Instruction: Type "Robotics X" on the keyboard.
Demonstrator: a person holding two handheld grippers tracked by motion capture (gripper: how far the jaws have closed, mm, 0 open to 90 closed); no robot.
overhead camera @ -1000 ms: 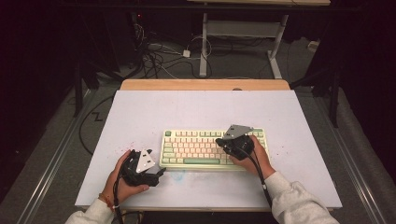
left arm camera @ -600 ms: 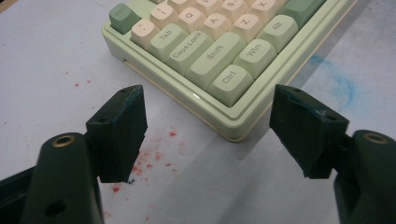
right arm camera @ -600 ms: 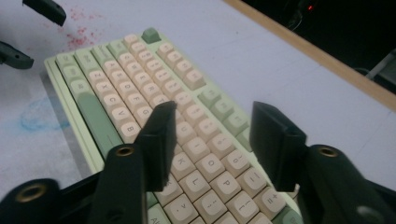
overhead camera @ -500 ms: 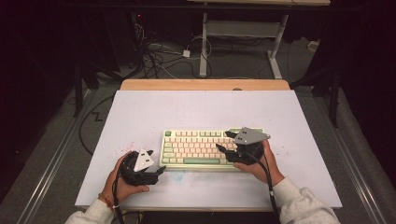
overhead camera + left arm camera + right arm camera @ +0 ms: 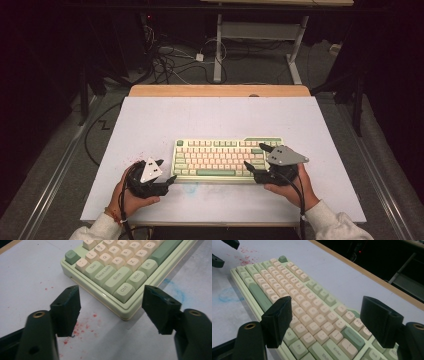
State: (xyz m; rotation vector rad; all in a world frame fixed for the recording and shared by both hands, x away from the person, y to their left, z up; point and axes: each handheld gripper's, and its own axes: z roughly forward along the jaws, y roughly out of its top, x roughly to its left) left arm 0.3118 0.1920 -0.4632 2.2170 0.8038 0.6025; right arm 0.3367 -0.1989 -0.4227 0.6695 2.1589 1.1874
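The keyboard lies flat near the desk's front edge, bare white surface beyond it. The left gripper faces its left corner, the right gripper seemingly hovers over its right end; both have fingers apart.

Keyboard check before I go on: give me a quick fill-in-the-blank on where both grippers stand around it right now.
1. The left gripper sits at the keyboard's near-left corner, jaws ____.
2. The right gripper is over the keyboard's ____ end, jaws open.
3. In the left gripper view, the corner key nearest the jaws reads ____.
4. The table shows red specks near the left gripper and a ____ smudge along the keyboard's front edge.

Missing words: open; right; Ctrl; blue
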